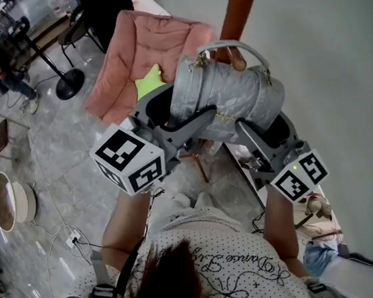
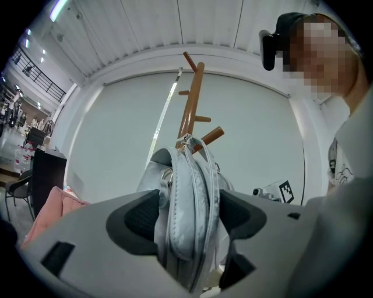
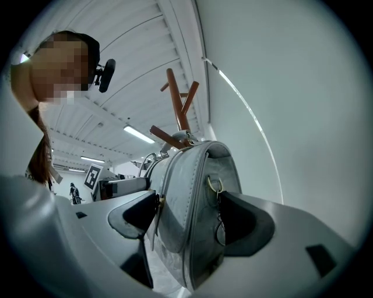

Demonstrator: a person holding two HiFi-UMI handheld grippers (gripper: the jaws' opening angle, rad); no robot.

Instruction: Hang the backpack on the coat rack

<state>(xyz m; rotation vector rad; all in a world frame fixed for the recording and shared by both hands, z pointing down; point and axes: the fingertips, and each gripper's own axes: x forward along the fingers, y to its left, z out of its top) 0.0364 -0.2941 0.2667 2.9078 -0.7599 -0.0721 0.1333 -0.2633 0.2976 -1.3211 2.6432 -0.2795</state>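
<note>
Silver-grey quilted backpack is held up in the air against the brown wooden coat rack, beside a pale wall.

- Left gripper: fingers clenched on the narrow side of the bag, with seam and strap bunched between them.
- Right gripper: fingers clamped on the bag's other edge, a metal ring and zip pull pressed against the right-hand pad.
- Both marker cubes sit low in the head view, with the bag above and between them.
- Top handle arches up at a slanting peg. The peg's brown tip shows inside the loop in the head view. Cannot tell whether the peg bears any weight.
- Below, on the floor: a pink armchair with a yellow-green cushion.
</note>
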